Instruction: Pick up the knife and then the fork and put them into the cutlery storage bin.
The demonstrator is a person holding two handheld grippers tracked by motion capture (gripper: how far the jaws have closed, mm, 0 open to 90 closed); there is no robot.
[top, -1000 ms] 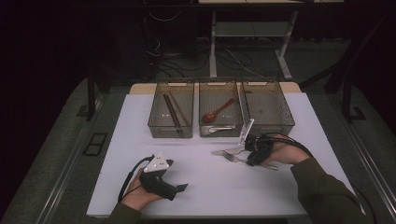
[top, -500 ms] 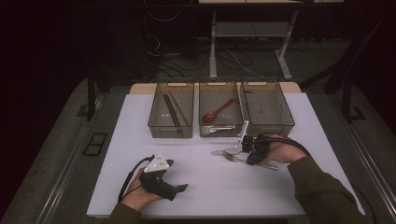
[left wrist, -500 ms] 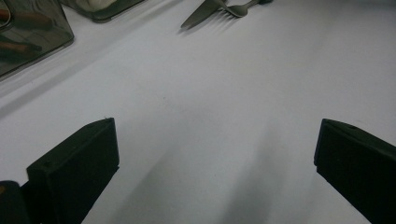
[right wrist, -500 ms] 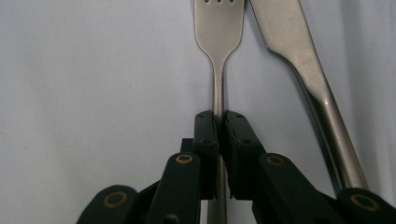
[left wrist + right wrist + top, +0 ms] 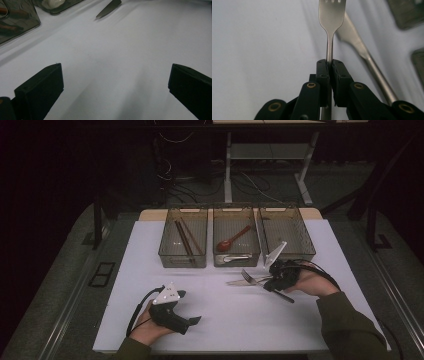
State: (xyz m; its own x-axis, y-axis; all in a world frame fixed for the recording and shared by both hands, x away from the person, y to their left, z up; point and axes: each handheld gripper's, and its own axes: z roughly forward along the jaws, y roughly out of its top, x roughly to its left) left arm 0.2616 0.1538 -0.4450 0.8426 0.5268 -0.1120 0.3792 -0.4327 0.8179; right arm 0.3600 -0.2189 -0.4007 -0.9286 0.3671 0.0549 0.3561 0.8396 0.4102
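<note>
My right gripper (image 5: pixel 270 282) (image 5: pixel 329 63) is shut on the neck of a silver fork (image 5: pixel 248 277) (image 5: pixel 331 15), whose tines point left, away from the hand. A table knife (image 5: pixel 237 282) (image 5: pixel 362 57) lies on the white tabletop right beside the fork, with its dark handle running under the gripper. At the front left my left gripper (image 5: pixel 191 306) (image 5: pixel 115 92) rests near the table, open, with bare tabletop between its wide-apart jaws. The knife's tip (image 5: pixel 108 8) shows far ahead of it.
Three clear bins stand in a row at the back: the left bin (image 5: pixel 170 255) holds chopsticks (image 5: pixel 184 239), the middle bin (image 5: pixel 216 257) a red spoon (image 5: pixel 231 241) and a pale spoon, and the right bin (image 5: pixel 306 251) holds nothing. The table's front edge (image 5: pixel 240 351) lies near both hands.
The right gripper has shifted slightly with the fork, whose head now sits a little higher than the knife. The left gripper has not moved.
</note>
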